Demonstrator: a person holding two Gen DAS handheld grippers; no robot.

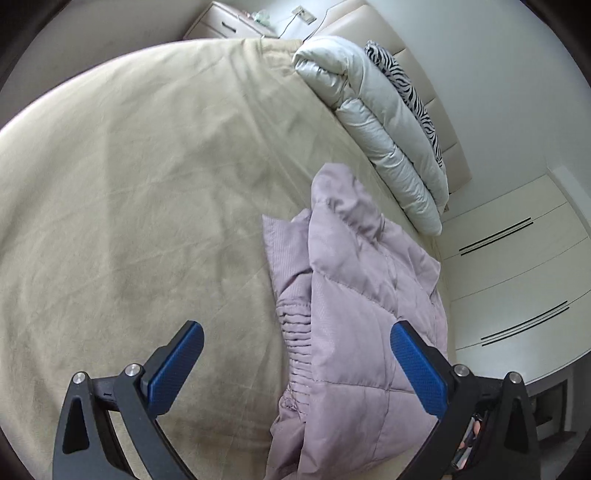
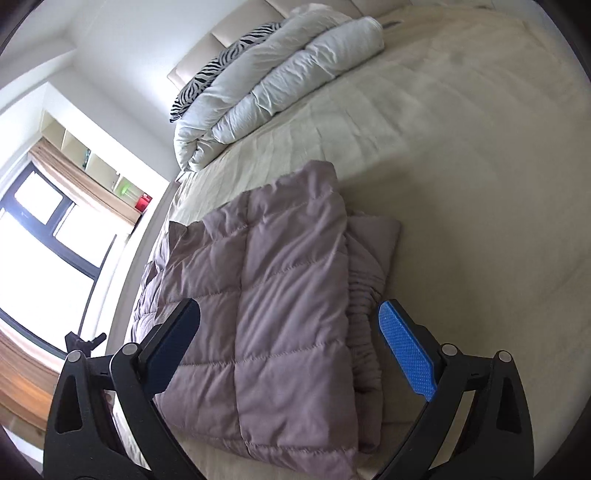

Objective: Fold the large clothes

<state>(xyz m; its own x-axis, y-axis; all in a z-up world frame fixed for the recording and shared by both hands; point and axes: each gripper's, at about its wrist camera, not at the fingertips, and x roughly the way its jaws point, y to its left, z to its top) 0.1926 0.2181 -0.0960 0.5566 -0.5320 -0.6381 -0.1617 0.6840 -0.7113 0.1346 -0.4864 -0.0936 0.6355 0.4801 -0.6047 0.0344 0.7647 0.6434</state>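
A mauve quilted puffer jacket [image 2: 280, 295] lies folded on the beige bed sheet [image 2: 461, 184], its ribbed elastic hem showing along the right side of the fold. In the left wrist view the same jacket [image 1: 354, 295] lies to the right, near the bed's edge. My right gripper [image 2: 290, 325] hovers above the jacket with its blue pads wide apart and nothing pressed between them. My left gripper [image 1: 297, 341] is open too, held over the sheet and the jacket's hem, gripping nothing.
A rolled white duvet [image 1: 384, 125] and a zebra-print pillow [image 1: 406, 88] lie against the headboard. White drawers [image 1: 517, 266] stand beside the bed. A window [image 2: 40, 236] and shelves are on the left of the right wrist view. A nightstand [image 1: 229, 26] stands beyond the bed.
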